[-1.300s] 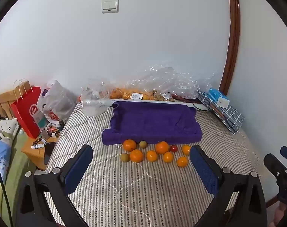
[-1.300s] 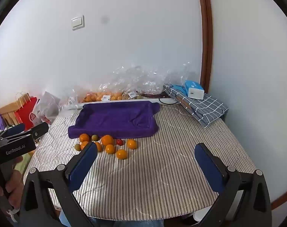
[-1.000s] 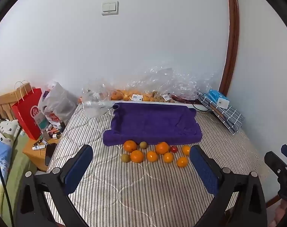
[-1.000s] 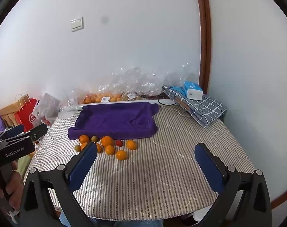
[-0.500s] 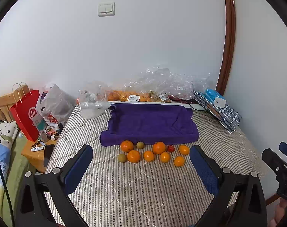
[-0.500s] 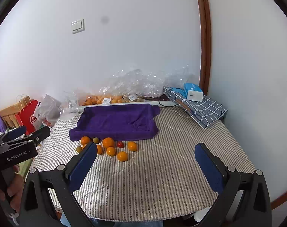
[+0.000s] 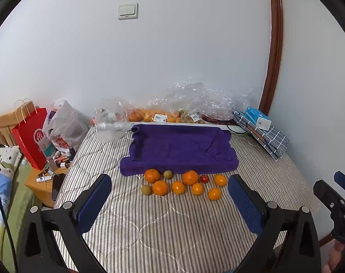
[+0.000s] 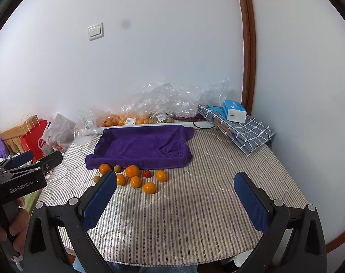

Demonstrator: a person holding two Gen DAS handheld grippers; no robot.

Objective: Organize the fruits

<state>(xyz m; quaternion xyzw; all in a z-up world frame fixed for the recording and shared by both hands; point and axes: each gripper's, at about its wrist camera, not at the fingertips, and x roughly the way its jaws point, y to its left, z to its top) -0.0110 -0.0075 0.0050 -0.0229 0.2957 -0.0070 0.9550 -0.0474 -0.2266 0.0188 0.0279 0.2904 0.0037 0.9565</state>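
Several oranges (image 7: 190,177) (image 8: 132,171), two small green fruits (image 7: 146,189) and one small red fruit (image 7: 204,178) (image 8: 146,173) lie loose on the striped table cover, just in front of a purple towel (image 7: 181,147) (image 8: 140,146) laid over a tray shape. My left gripper (image 7: 170,201) is open and empty, held above the table's front, short of the fruits. My right gripper (image 8: 176,199) is open and empty, to the right of the fruits; its left pad hides part of one orange.
Clear plastic bags with more oranges (image 7: 158,116) lie along the wall. A folded checked cloth with a blue and white box (image 8: 235,111) sits back right. A red paper bag (image 7: 30,134) and a small wooden stand stand left of the table. Striped cover (image 8: 195,216) in front.
Both views have shifted only slightly; the fruits sit a little lower and nearer in view. Both grippers stay open and nothing on the table has moved.
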